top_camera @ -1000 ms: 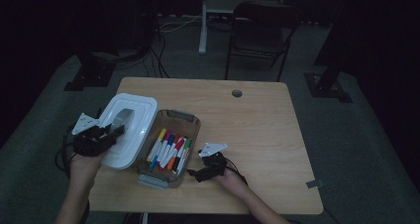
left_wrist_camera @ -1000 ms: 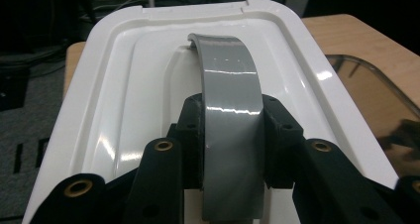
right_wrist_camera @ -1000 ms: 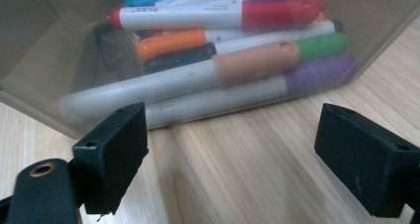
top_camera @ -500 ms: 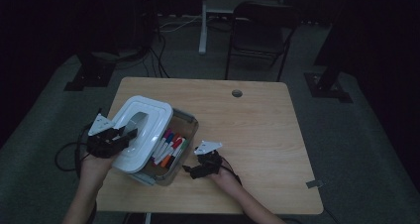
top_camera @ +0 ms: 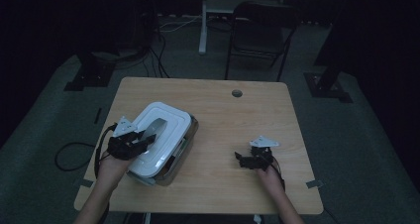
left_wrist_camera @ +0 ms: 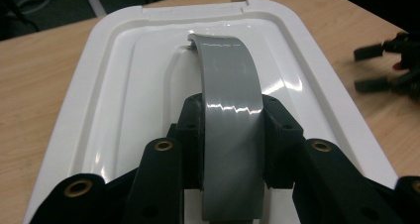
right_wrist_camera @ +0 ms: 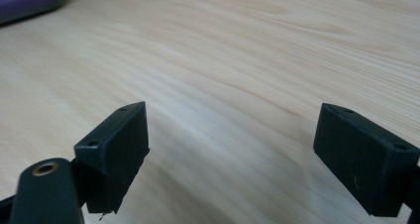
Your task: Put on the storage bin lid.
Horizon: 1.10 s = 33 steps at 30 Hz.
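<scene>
**Two grippers, one lid**

Clamped by the left gripper [left_wrist_camera: 232,149] on its grey handle [left_wrist_camera: 231,110]: white lid [top_camera: 159,135] atop box [top_camera: 184,145] near wooden table's [top_camera: 233,115] left edge. Near the front edge, jaws spread wide, grasping nothing: right gripper [right_wrist_camera: 233,154].

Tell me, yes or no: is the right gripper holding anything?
No. In the right gripper view, the right gripper has its jaws wide apart with just bare wooden table between them.

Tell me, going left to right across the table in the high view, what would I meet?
Left hand-held gripper shut on the grey handle → white lid on its box → bare wooden table → right hand-held gripper, open.
</scene>
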Motion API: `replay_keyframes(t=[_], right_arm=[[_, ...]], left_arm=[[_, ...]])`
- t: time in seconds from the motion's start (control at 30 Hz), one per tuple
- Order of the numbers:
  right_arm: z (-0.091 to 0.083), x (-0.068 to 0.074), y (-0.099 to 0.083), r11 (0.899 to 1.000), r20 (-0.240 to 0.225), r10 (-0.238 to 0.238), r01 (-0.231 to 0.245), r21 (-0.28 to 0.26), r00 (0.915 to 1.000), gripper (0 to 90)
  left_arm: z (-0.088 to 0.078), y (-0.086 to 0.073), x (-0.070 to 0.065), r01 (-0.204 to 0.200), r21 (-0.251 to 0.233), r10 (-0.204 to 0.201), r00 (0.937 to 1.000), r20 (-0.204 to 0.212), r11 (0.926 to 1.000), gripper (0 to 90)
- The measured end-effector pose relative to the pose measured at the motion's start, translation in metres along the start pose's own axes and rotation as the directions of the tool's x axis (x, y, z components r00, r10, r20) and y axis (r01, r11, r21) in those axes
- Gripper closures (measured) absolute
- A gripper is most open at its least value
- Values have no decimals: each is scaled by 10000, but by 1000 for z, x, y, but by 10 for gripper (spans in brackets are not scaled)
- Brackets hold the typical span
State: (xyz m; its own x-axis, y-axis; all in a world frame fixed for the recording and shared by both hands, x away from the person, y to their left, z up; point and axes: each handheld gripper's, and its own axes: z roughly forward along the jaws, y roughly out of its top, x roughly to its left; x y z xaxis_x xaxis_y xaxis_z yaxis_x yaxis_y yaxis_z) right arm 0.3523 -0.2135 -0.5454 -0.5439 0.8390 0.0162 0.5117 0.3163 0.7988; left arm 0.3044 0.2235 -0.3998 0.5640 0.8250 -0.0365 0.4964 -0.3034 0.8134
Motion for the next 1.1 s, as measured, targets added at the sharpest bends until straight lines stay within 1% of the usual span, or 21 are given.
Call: replay_keyframes(t=[0.07,0.1,0.17,0.2,0.27,0.33,0.4,0.53,0.6,0.63,0.7,0.8,0.87,0.93,1.03,1.07,1.1], right_arm=[[-8,-11,-4,9987,270,510,-508,-90,9983,136],[-11,-16,-6,9977,460,662,-656,-146,9967,136],[-17,-25,-9,9975,983,712,-709,-66,9926,136],[-18,-29,-11,9975,1190,693,-705,60,9905,140],[-22,-36,-15,9971,1493,698,-735,196,9863,141],[-26,-42,-18,9947,1848,926,-992,270,9784,141],[-30,-47,-21,9927,2099,1110,-1182,222,9714,141],[-34,-53,-28,9887,2174,1342,-1454,361,9668,140],[-37,-54,-30,9888,2238,1339,-1451,344,9654,141],[-38,-55,-30,9883,2272,1366,-1484,356,9642,141],[-40,-56,-32,9865,2260,1478,-1597,354,9629,141],[-42,-56,-34,9858,2305,1519,-1643,354,9612,140],[-43,-56,-34,9855,2285,1532,-1658,371,9614,141],[-43,-58,-35,9832,2223,1661,-1786,371,9607,141],[-43,-59,-35,9810,2219,1761,-1896,408,9591,141],[-42,-60,-34,9808,2230,1770,-1907,415,9586,141],[-42,-60,-34,9812,2236,1728,-1874,458,9593,140]], left_arm=[[1,-1,-1,52,38,-52,10000,57,10000,680],[2,-1,-2,42,49,-42,10000,50,10000,680],[4,0,-4,-87,146,87,10000,-31,9999,680],[5,0,-4,-68,168,69,10000,-48,9998,680],[8,1,-4,-60,297,63,9999,-93,9995,680],[10,2,-6,-35,319,37,10000,-47,9995,680],[11,3,-8,-50,343,52,10000,-38,9994,680],[16,5,-15,-46,451,47,10000,-23,9990,680],[19,5,-19,-70,494,70,10000,-4,9988,680],[21,5,-22,-190,566,198,9997,-126,9982,680],[24,4,-25,-142,608,154,9997,-193,9981,680],[26,0,-29,-224,650,249,9989,-388,9976,680],[26,-1,-28,-81,564,101,9993,-350,9984,680],[26,-1,-28,-78,548,94,9995,-288,9985,678],[27,-2,-25,-12,449,12,10000,-11,9990,674],[27,-2,-24,-33,496,23,9998,207,9988,632],[26,-2,-23,-17,498,3,9996,271,9988,508]])
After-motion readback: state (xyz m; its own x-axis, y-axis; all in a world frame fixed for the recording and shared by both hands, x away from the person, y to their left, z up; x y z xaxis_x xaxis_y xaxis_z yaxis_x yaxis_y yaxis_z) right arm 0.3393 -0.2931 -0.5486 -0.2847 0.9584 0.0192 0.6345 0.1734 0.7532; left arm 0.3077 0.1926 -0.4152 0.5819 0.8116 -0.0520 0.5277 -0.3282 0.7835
